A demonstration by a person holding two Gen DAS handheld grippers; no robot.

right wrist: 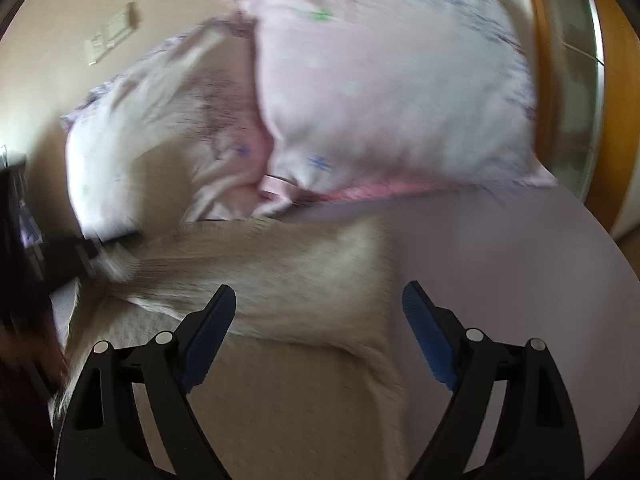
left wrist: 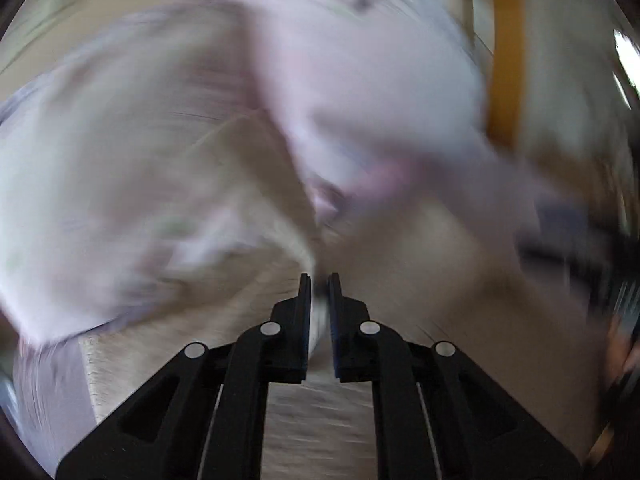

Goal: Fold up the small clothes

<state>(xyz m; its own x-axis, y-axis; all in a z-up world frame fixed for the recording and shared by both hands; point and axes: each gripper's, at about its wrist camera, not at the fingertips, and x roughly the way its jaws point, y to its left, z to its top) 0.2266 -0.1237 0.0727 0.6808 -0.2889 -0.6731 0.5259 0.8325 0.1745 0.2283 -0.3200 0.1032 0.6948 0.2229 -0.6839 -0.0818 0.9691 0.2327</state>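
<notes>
Beige cloth (right wrist: 280, 380) lies on the lavender bed (right wrist: 500, 280) just under the right tongs (right wrist: 318, 300), which stand wide apart. Left tongs (left wrist: 319, 280) are nearly together, pinching a blurred edge of this cloth. Behind are two pink pillows (right wrist: 380, 88).

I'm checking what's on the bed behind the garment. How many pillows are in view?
2. One pink pillow lies at upper right, overlapping another pillow to its left. Both sit behind the beige garment. Blur may hide others.
</notes>
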